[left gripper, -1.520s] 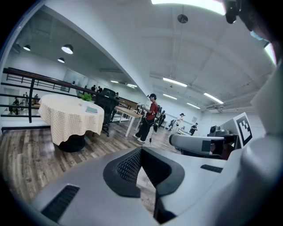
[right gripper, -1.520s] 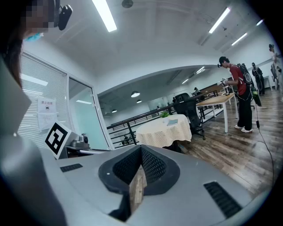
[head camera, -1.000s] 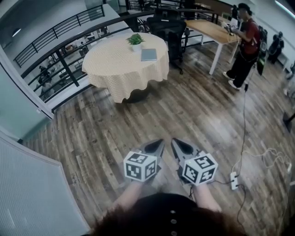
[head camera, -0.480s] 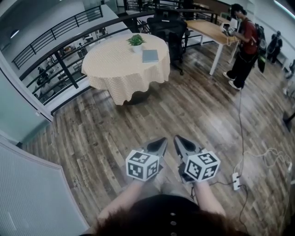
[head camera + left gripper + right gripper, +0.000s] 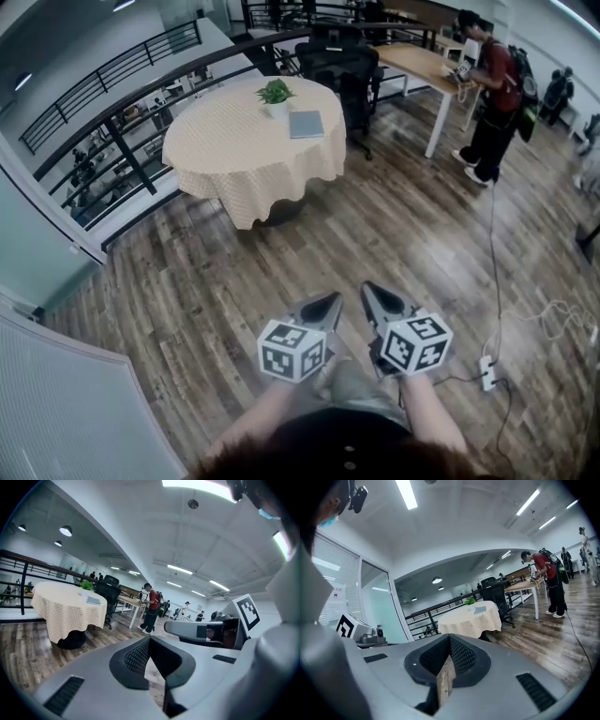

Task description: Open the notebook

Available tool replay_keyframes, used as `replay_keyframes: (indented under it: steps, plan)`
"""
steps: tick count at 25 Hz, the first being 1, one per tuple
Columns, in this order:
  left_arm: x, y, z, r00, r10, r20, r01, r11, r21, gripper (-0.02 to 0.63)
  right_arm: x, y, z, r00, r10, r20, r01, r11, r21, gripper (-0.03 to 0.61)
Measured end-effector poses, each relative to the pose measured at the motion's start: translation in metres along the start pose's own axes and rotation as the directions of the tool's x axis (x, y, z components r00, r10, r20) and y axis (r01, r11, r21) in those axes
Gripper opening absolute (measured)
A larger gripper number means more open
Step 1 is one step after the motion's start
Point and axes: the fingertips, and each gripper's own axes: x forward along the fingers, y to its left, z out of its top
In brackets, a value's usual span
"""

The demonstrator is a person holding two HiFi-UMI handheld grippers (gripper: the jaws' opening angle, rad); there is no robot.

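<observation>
Left gripper, right gripper: side by side above wood floor, jaws clenched together, nothing held.
Notebook: closed, flat on round table, 12 o'clock of grippers, well apart.

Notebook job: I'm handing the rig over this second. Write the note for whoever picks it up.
Left hand-held gripper: shut, empty, held low over the wood floor.
Right hand-held gripper: shut, empty, beside the left one.
Notebook: closed, lying flat on the round table next to the potted plant, far across the floor from both grippers.
Done: nothing yet; the notebook is untouched.
Left: walk to the table, then probably open one gripper to catch the cover and fold it open.
</observation>
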Motion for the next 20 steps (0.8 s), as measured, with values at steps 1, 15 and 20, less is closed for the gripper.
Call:
replay_keyframes:
  steps: [1,15,20]
  plan:
    - [0.003,0.005,0.004,1.0,-0.002,0.006,0.002,1.0,-0.003,0.008,0.006,0.0,0.0,1.0,0.006,-0.004,-0.006,1.0,0.0,0.011]
    - [0.098,0.087,0.067,0.998,0.058,0.015,-0.057,0.998,-0.028,0.008,0.115,-0.061,0.045,0.997,0.071,-0.025,-0.07,0.997,0.03,0.011]
    - [0.146,0.119,0.103,0.995,0.092,0.025,-0.091,0.995,-0.033,0.008,0.162,-0.095,0.079,0.994,0.105,-0.029,-0.104,0.994,0.02,0.011]
